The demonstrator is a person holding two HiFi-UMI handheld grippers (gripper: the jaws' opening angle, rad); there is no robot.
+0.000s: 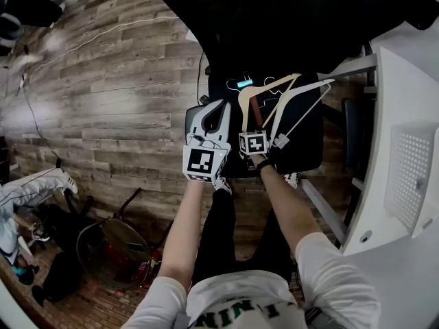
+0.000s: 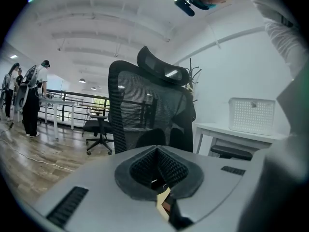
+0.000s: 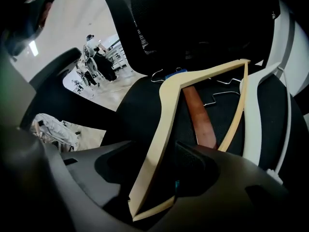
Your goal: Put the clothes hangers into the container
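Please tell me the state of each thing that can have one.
Left tool: jaws together.
Right tool: jaws apart around pale wooden hanger.
Pale wooden hanger: lying on chair seat, not gripped.
Brown hanger: lying under it.
White hanger: lying on chair seat.
White basket: upright on desk.

The hangers [image 1: 243, 108] are laid in a heap on the chair seat [image 1: 309, 149], at 12 o'clock from the person. The chair back [image 1: 288, 19] is raised behind the seat, further toward 12 o'clock. The left gripper [image 1: 218, 110] is held over the seat's 9 o'clock side, beside the heap. The right gripper [image 3: 152, 170] is held just beside it at 3 o'clock, over the heap's near end. One arm of the nearest hanger [image 3: 164, 124] is passed between the right gripper's fingers [image 3: 203, 166]. A second hanger [image 3: 200, 115] is crossed beneath it, and a third hanger [image 3: 256, 124] is laid at 3 o'clock of both. The worktop [image 1: 405, 94] is placed at 3 o'clock of the chair, and the container [image 1: 411, 170] is set on it. The floor [image 1: 103, 101] is spread out toward 9 o'clock.
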